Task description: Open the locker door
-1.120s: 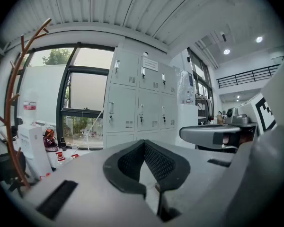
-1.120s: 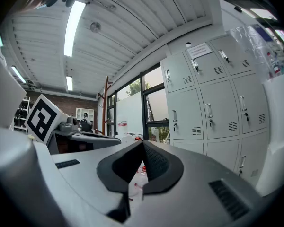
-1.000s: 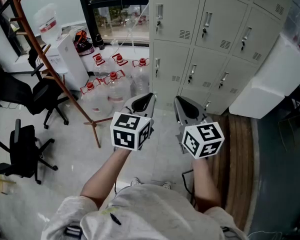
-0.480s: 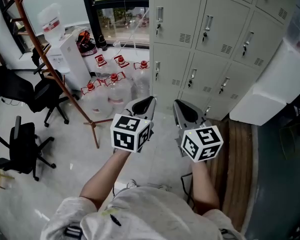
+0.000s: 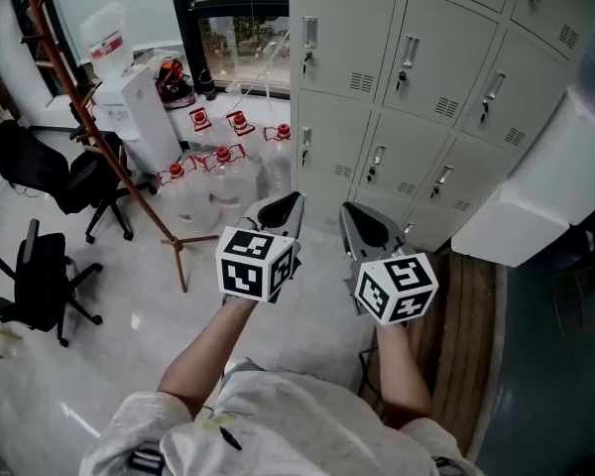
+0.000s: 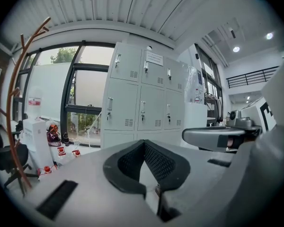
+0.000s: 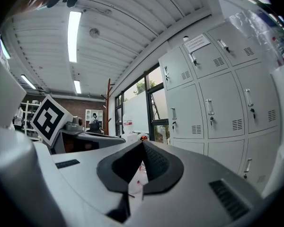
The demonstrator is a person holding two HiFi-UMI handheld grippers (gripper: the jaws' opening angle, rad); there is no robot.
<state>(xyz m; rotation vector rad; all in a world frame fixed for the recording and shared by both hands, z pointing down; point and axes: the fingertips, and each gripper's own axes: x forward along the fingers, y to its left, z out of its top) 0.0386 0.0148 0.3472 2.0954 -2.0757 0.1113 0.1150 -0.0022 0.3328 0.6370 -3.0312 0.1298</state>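
A bank of pale grey lockers (image 5: 416,77) stands ahead, every door shut, each with a small upright handle (image 5: 308,33). My left gripper (image 5: 283,208) and right gripper (image 5: 361,224) are held side by side in the air, well short of the lockers and touching nothing. Both are shut with nothing between the pads. In the left gripper view the closed tips (image 6: 144,143) point at the lockers (image 6: 142,100). The right gripper view shows its closed tips (image 7: 142,144) with the lockers (image 7: 213,103) to the right.
Several big water bottles with red caps (image 5: 223,167) stand on the floor left of the lockers, by a white dispenser (image 5: 139,117). A reddish wooden stand (image 5: 109,137) and black office chairs (image 5: 40,286) are at left. A white box (image 5: 545,186) sits at right.
Both grippers stay shut and side by side. They have shifted only slightly, and the head view has drifted a little so the lockers sit lower in the picture.
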